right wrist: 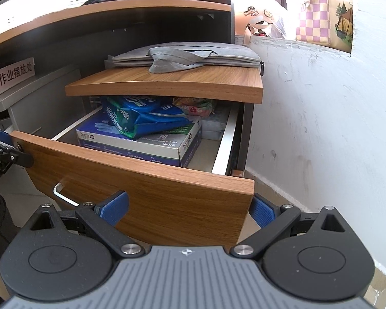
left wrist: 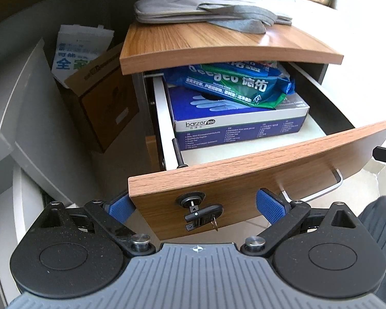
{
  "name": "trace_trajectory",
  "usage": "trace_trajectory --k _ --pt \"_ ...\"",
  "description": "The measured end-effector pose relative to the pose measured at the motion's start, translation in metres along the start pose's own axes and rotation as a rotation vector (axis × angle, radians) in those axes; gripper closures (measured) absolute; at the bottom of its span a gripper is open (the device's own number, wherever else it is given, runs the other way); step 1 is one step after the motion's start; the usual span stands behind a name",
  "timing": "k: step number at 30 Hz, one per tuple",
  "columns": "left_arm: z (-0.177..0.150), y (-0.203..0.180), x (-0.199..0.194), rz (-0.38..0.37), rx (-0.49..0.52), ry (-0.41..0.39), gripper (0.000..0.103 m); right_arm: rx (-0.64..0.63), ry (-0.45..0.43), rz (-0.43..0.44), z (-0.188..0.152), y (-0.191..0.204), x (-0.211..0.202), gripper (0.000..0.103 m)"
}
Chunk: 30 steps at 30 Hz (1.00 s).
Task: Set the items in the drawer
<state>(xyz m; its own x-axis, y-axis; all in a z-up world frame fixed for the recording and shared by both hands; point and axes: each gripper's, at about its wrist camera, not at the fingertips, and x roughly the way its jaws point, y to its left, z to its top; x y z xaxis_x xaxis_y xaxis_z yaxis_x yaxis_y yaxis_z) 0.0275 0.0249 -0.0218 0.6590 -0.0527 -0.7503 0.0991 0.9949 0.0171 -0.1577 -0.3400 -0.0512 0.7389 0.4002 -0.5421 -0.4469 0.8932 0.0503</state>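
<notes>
Matt wood-grain drawer front (left wrist: pixel 257 177), metal handle (left wrist: pixel 329 188), glossy plastic wipes pack (left wrist: pixel 234 82), grey cloth sleeve (right wrist: pixel 185 56)

The drawer (left wrist: pixel 257 170) is seen pulled well out of a small wood-grain cabinet, its wooden front fitted with a metal bar handle (left wrist: pixel 329 188) and a lock with a key (left wrist: pixel 203 211) in it. Inside, a blue and white box of disposable gloves (left wrist: pixel 239 121) is laid flat on the drawer floor. A blue and green soft packet (left wrist: pixel 234 82) is rested on top of the box, reaching back under the cabinet top. A small pinkish packet (right wrist: pixel 195 108) is tucked behind, partly hidden.
</notes>
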Motion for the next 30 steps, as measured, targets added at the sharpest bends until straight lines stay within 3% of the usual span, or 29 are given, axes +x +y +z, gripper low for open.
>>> trace_trajectory --k 14,30 --pt "-0.015 -0.015 -0.012 0.069 -0.001 0.042 0.004 -0.01 0.012 0.011 -0.015 0.007 -0.024 0.004" --pt "-0.031 -0.025 -0.028 0.073 -0.002 0.059 0.004 -0.008 0.021 0.008 -0.028 0.012 -0.043 0.004"
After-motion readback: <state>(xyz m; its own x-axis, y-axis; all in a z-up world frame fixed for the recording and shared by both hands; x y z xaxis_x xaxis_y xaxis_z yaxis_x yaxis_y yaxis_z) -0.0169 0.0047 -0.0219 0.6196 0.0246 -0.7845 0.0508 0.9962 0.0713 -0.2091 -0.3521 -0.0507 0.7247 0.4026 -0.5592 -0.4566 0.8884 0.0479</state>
